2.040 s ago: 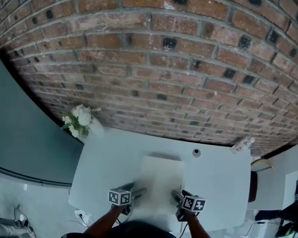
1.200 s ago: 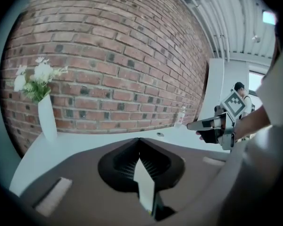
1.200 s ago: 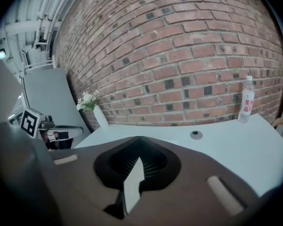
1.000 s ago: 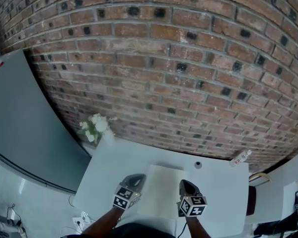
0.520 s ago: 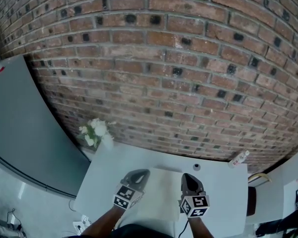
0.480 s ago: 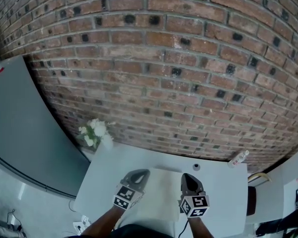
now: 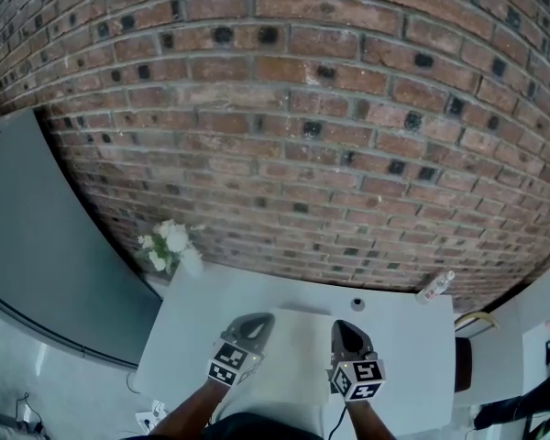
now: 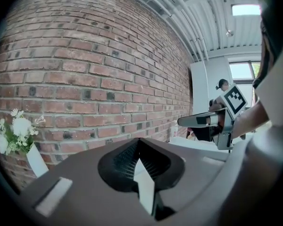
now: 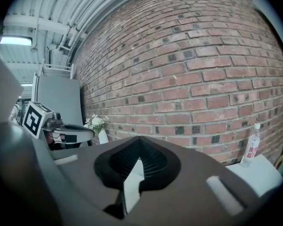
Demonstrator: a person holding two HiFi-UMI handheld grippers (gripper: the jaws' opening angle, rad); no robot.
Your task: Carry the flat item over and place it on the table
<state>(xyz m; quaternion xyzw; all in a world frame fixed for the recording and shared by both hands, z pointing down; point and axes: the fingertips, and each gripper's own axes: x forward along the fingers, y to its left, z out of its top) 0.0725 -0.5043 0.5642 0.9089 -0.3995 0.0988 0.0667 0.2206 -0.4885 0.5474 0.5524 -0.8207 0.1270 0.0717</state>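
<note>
The flat item (image 7: pixel 298 356) is a pale white sheet lying on the white table (image 7: pixel 403 337), near its front edge. My left gripper (image 7: pixel 257 320) hovers just left of the sheet and my right gripper (image 7: pixel 342 327) just right of it. Both point forward at the brick wall. In the left gripper view, the left gripper (image 8: pixel 137 140) has its jaws closed tip to tip. In the right gripper view, the right gripper (image 9: pixel 140 139) is closed the same way. Nothing sticks out past either pair of tips. A white sliver shows behind each closed tip; I cannot tell what it is.
A brick wall (image 7: pixel 302 154) rises behind the table. White flowers in a vase (image 7: pixel 168 244) stand at the far left corner and a clear bottle (image 7: pixel 435 287) at the far right corner. A small dark round thing (image 7: pixel 357 303) lies near the far edge. A grey panel (image 7: pixel 37 227) stands to the left.
Two seconds ago both grippers were low at the sheet's near corners, angled inward. They have since risen and turned to point forward. Little has shifted in the last half second.
</note>
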